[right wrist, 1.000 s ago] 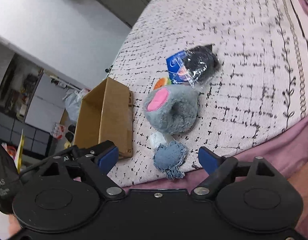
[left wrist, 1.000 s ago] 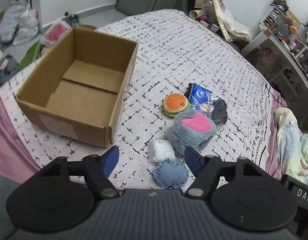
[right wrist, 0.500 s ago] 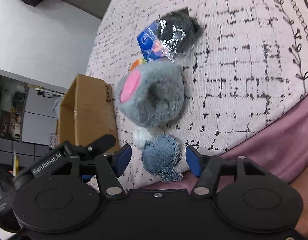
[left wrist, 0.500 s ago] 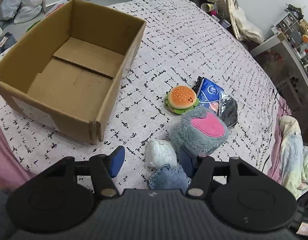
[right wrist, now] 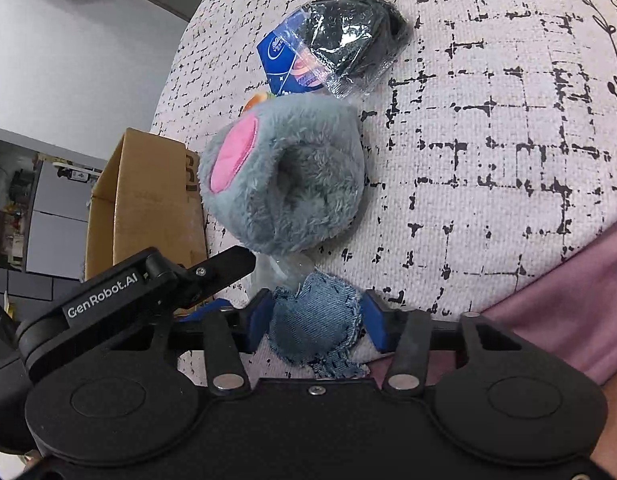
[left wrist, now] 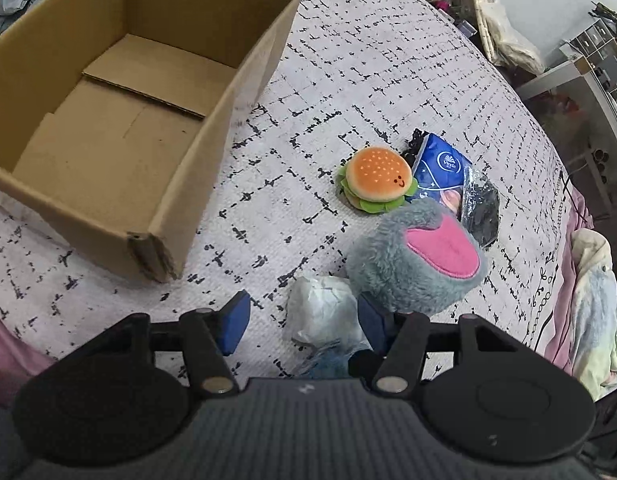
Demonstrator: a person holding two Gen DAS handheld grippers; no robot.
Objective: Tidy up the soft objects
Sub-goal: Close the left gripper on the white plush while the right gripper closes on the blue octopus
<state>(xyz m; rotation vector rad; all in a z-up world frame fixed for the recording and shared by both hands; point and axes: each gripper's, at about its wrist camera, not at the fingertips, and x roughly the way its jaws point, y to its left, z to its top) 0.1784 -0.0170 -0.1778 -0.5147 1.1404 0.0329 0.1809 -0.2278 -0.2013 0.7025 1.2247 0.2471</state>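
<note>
Right gripper (right wrist: 316, 322): jaws clamped on denim pouch (right wrist: 314, 320) at bed (right wrist: 488, 120) edge. Left gripper (left wrist: 302, 320): jaws apart around white wad (left wrist: 322, 312), beside grey plush (left wrist: 412, 256).

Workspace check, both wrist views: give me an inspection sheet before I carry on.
Surface: bedspread, white with black marks.
Job's things: cardboard box with nothing inside; burger plush; grey plush; denim pouch; white bundle; tissue pack; bagged black item.
Clutter: nothing seen on the bed.
Grippers: left gripper open around the white bundle; right gripper fingers flank the denim pouch, contact unclear.
Cables: nothing seen.
Surroundings: crowded shelves, blanket.
</note>
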